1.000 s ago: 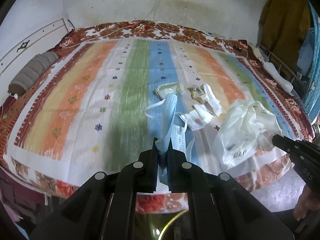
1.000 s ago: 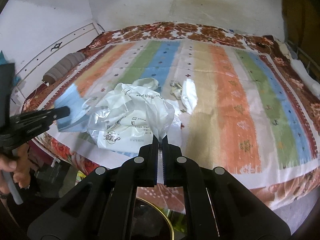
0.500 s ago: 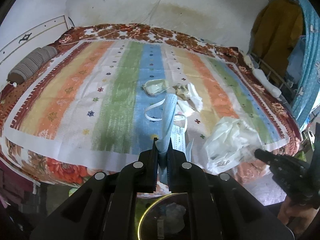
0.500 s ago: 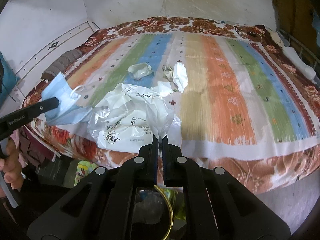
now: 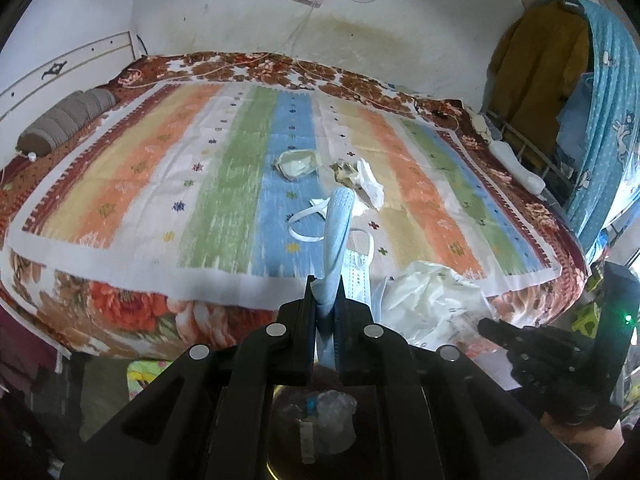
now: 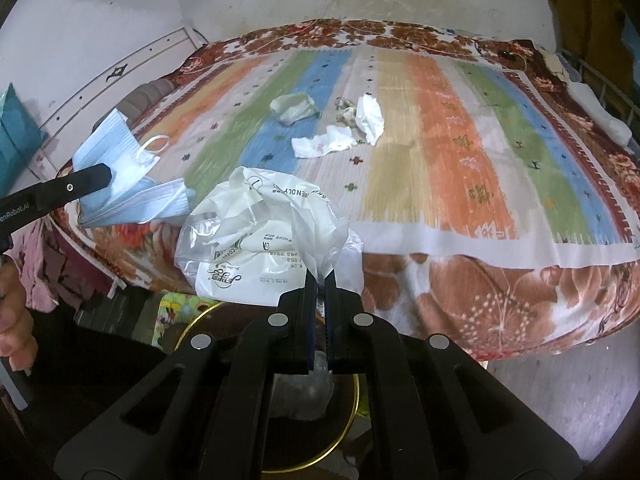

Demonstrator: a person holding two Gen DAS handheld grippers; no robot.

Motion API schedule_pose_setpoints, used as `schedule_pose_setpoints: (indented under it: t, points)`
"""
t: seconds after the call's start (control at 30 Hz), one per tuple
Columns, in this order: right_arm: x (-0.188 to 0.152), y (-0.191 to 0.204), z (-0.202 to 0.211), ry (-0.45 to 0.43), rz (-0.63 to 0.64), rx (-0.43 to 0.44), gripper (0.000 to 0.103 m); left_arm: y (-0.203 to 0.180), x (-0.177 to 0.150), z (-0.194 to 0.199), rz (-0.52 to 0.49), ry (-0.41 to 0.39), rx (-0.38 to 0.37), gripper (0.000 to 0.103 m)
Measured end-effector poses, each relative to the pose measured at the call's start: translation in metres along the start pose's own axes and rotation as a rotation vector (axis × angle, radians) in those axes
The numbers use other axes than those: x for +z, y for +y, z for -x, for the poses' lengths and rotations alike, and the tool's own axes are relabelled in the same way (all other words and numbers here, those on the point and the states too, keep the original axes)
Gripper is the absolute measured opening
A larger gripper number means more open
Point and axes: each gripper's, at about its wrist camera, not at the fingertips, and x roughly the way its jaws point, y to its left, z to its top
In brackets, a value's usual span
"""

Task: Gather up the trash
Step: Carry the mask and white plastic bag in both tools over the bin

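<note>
While left claw (image 5: 325,294) pinches face masks (image 5: 338,236), right claw (image 6: 319,280) clamps plastic bag (image 6: 256,240), print legible there.

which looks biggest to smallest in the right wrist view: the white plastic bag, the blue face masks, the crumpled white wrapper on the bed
1. white plastic bag, largest by far, though it hangs close to the camera in the right claw.
2. blue face masks, held in the left claw, also near.
3. crumpled white wrapper, smallest, lying farther off on the bed.
</note>
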Motion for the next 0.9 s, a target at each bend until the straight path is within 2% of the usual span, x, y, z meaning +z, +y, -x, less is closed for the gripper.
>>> schedule_pose_setpoints:
  t: [0.17,0.47,0.57,0.9]
  points:
    - [-0.012,0.014,-0.002,0.019,0.051,-0.018,0.003,0.001,-0.015,0.009,0.009,-0.025,0.025,0.006]
    - [-0.035,0.027,-0.009,0.069,0.078,-0.021,0.003,-0.005,-0.040,0.018,0.013,-0.024,-0.004,0.006]
    - [-0.038,0.030,-0.010,0.081,0.090,-0.025,0.003,-0.010,-0.050,0.021,0.009,-0.038,0.017,0.006]
    - [-0.058,0.032,-0.026,0.162,0.064,-0.039,0.003,-0.022,-0.080,0.013,-0.014,0.019,0.033,0.006]
